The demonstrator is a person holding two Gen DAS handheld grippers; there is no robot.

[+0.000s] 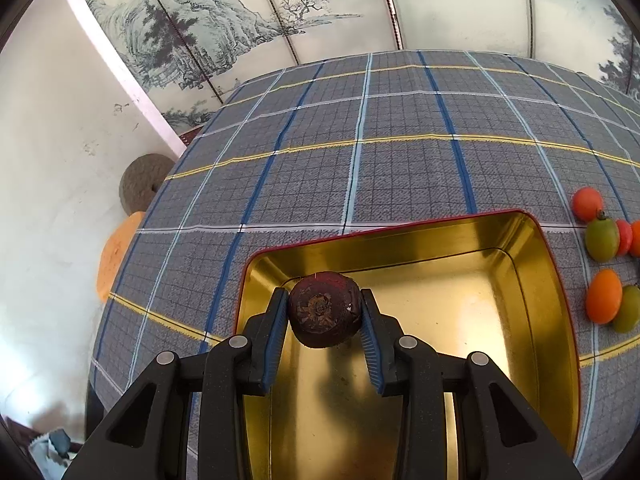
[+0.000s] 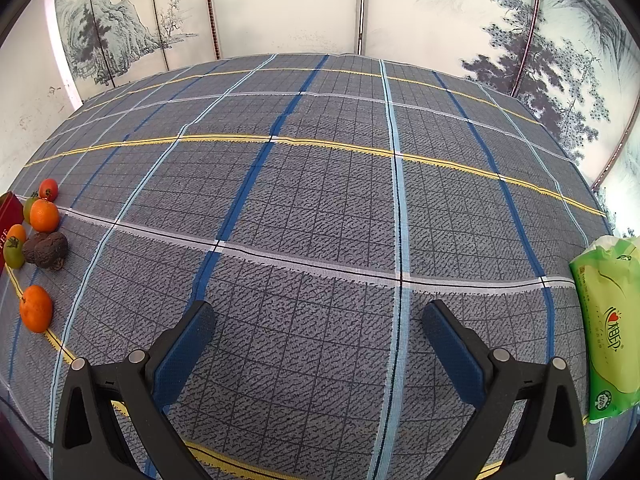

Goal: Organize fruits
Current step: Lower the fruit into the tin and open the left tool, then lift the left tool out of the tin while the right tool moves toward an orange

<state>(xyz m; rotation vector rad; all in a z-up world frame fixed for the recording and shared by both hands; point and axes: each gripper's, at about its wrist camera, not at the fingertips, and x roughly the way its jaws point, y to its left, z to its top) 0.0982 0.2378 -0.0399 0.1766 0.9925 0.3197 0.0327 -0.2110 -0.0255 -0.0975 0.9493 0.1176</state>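
Dark brown fruit [image 1: 325, 309] was clamped in left tongs [image 1: 325, 312], held over gold tin tray [image 1: 532, 300] on plaid-covered bench [image 1: 400, 168]; orange and green fruits [image 1: 604, 264] lay just right of tray. Right tongs [image 2: 319, 326] stood wide apart, empty, above cloth; green tissue pack [image 2: 608, 328] at right

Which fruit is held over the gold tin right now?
The dark brown fruit, clamped in the left gripper above the tin; the orange and green ones lie on the cloth beside it.
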